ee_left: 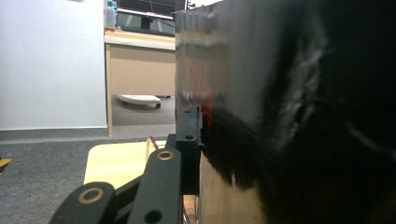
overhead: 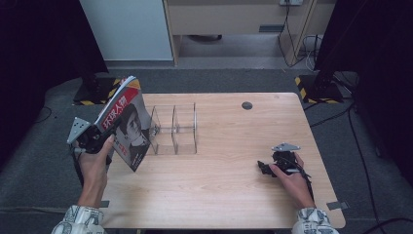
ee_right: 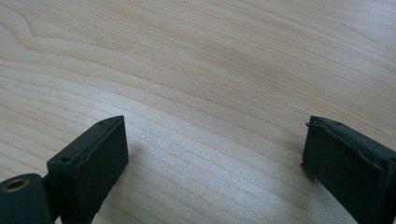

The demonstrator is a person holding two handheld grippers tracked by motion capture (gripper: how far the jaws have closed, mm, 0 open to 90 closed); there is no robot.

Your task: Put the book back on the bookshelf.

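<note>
Magazine (overhead: 125, 122) is up off the wooden table (overhead: 229, 180), clamped in the left gripper (overhead: 104, 134), just beside the clear acrylic organizer (overhead: 174, 129) on the side nearer the table's left edge. It's tilted, cover with a portrait and red title block facing the organizer and the camera, lower corner hanging just above the tabletop next to the organizer's near corner. In the left gripper view one black jaw presses flat against the glossy cover (ee_left: 280, 116), which blocks the other jaw. Organizer is upright, divided into compartments, nothing visible inside. Right gripper (overhead: 265, 168) sits low over the table, well apart from the organizer toward the right edge, jaws spread wide over bare wood (ee_right: 210, 84), gripping nothing. Small dark round grommet (overhead: 247, 105) sits beyond the organizer, toward the far edge.
</note>
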